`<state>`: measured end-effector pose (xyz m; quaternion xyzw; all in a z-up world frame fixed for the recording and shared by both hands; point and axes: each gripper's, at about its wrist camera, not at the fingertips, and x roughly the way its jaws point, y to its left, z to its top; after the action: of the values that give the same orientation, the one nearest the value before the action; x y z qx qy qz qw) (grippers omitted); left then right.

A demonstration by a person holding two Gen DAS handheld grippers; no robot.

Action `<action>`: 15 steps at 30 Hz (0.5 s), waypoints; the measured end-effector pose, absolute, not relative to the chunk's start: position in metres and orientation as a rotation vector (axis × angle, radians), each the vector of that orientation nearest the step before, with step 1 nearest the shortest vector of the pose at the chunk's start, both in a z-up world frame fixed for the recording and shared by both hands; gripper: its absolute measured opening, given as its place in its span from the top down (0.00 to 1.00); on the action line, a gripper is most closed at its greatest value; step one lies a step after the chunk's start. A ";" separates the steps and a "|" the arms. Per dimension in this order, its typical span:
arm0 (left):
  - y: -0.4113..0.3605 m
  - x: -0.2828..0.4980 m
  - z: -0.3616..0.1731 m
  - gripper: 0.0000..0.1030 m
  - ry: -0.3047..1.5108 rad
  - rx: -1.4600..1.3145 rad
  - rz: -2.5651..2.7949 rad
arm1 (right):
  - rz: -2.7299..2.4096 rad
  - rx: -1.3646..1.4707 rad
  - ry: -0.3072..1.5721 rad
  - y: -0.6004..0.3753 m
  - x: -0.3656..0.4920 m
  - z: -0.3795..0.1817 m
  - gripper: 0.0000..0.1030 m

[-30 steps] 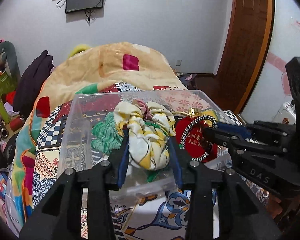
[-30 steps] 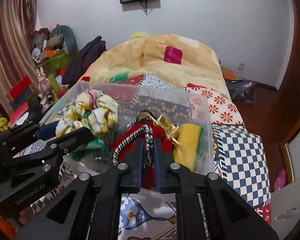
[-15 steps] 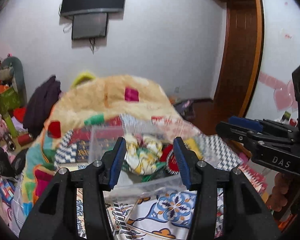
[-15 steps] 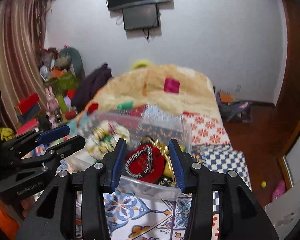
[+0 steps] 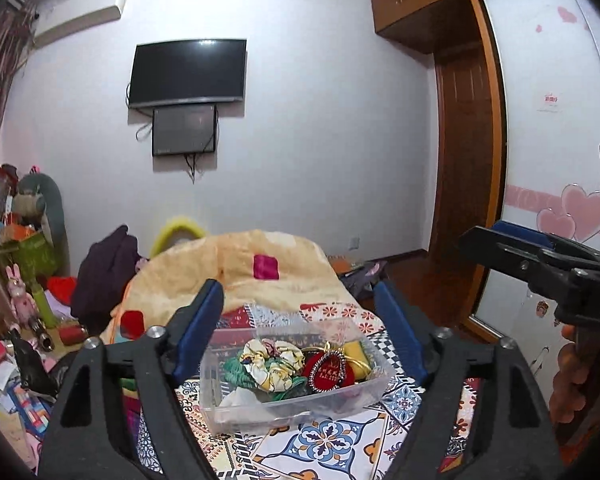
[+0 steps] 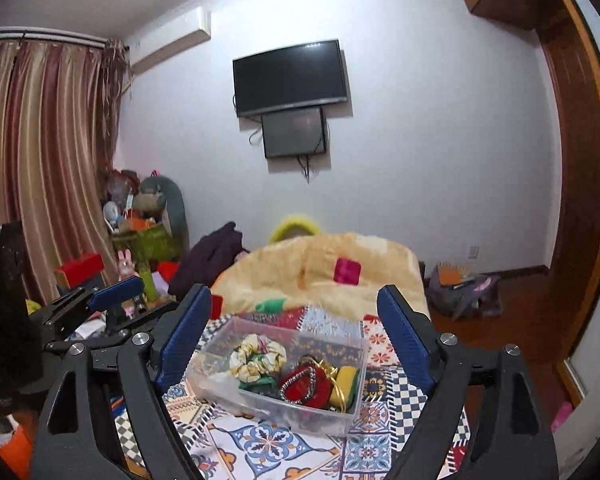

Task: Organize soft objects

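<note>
1. The left gripper (image 5: 300, 324) hangs above the bed with its jaws spread wide and nothing between the blue pads; the clear plastic bin (image 5: 300, 408) shows through the gap, well below and ahead.
2. The right gripper (image 6: 294, 330) is likewise wide open and empty, held apart from the bin (image 6: 340, 416) and looking down on it from the near side.
3. In the bin, a yellow-and-white floral scrunchie (image 5: 272, 362) lies on green fabric (image 5: 236, 372) toward the left end.
4. Beside it at the right end sits a red pouch (image 5: 332, 372) ringed by a black-and-white beaded cord, touching a yellow cloth (image 6: 346, 382) — gold ribbon loops over both.
5. The bin rests on a patterned quilt (image 5: 320, 444), in front of a heaped cream blanket (image 5: 260, 256).
6. Something pale lies at the bin's near left corner — possibly white cloth, too blurred to tell.
7. Each gripper appears at the edge of the other's view: right gripper (image 5: 516, 248), left gripper (image 6: 100, 308).
</note>
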<state>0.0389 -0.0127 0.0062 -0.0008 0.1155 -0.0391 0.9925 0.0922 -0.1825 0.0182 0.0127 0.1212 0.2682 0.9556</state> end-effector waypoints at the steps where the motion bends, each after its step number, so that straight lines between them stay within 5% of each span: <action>1: -0.013 0.036 0.009 0.17 0.225 -0.002 -0.081 | 0.545 0.029 0.243 -0.184 0.089 0.018 0.17; 5: -0.015 0.024 0.014 0.06 0.204 -0.004 -0.082 | 0.543 0.046 0.230 -0.186 0.084 0.016 0.01; 15: -0.016 0.011 0.014 0.00 0.191 -0.023 -0.078 | 0.524 0.062 0.232 -0.199 0.073 0.008 0.00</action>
<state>0.0112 -0.0162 0.0144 -0.0114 0.0954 -0.0389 0.9946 0.0725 -0.1993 0.0079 0.0304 0.1143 0.2582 0.9588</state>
